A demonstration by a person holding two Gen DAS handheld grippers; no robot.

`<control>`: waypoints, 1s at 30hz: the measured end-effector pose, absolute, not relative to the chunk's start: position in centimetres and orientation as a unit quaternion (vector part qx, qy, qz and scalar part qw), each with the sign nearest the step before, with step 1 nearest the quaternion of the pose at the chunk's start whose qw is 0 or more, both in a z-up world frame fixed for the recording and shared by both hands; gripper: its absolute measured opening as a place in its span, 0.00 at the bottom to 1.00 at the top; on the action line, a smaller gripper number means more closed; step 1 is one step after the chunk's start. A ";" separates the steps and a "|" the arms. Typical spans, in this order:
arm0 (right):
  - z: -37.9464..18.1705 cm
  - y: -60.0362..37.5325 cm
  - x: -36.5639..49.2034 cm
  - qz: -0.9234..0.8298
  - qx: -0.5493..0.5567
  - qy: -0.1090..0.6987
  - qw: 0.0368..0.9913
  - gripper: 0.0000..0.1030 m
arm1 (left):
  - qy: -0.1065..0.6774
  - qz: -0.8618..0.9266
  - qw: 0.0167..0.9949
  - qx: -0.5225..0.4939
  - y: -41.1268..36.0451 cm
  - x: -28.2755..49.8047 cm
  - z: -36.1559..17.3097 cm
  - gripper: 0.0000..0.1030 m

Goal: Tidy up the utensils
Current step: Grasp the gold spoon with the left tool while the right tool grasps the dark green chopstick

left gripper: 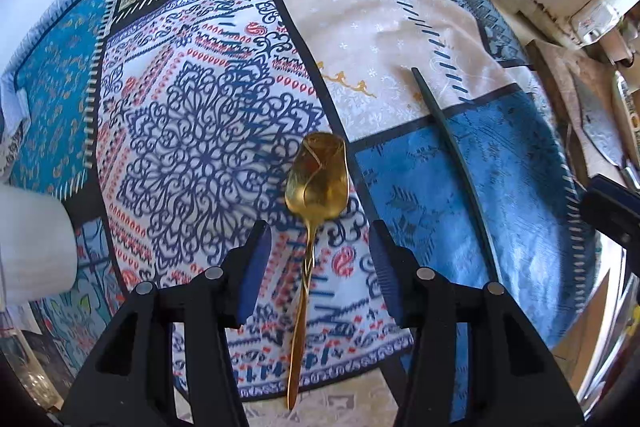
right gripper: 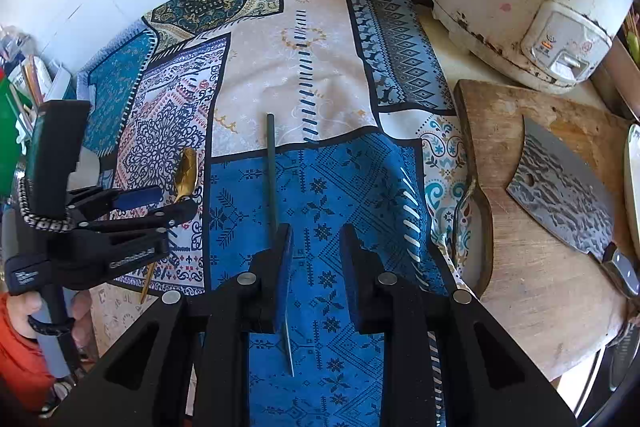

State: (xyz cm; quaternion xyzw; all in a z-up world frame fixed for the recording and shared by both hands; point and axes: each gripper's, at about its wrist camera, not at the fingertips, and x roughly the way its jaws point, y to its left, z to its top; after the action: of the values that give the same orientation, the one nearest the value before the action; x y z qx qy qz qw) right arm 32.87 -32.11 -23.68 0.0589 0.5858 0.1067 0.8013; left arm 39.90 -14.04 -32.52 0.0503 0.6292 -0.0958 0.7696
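Straddling the gold spoon (left gripper: 316,183) on the cloth-covered surface (left gripper: 400,27), my left hand-held gripper (left gripper: 318,259) stands spread; I should centre the handle before pinching.

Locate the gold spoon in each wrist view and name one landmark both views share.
Left wrist: gold spoon at centre, lying between the open left gripper fingers.
Right wrist: lower left, partly hidden behind that gripper; bowl visible.
Shared landmark: the dark chopstick on the patterned cloth.

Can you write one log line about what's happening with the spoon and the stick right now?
left gripper: open over spoon | right gripper: open beside stick | both lie on cloth
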 end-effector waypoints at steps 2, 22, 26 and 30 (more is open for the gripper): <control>-23.4 -32.4 32.8 0.099 0.062 0.579 0.807 0.21 | 0.626 -0.096 0.772 0.050 -14.3 40.1 -32.6 0.49; -25.7 -30.2 33.5 0.115 0.029 0.588 0.800 0.21 | 0.583 -0.090 0.805 0.069 -15.6 40.5 -32.6 0.36; -27.7 -28.9 34.4 0.133 0.039 0.610 0.780 0.21 | 0.581 -0.094 0.806 0.071 -15.7 40.8 -32.4 0.32; -28.3 -27.5 34.6 0.149 0.037 0.609 0.779 0.21 | 0.593 -0.102 0.798 0.023 -13.7 41.0 -32.1 0.32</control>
State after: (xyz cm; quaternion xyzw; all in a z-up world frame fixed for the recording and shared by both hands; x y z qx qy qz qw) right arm 34.62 -27.54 -28.34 0.0367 0.6086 0.1487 0.7785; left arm 40.99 -13.65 -32.13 0.0230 0.5931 -0.1019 0.7983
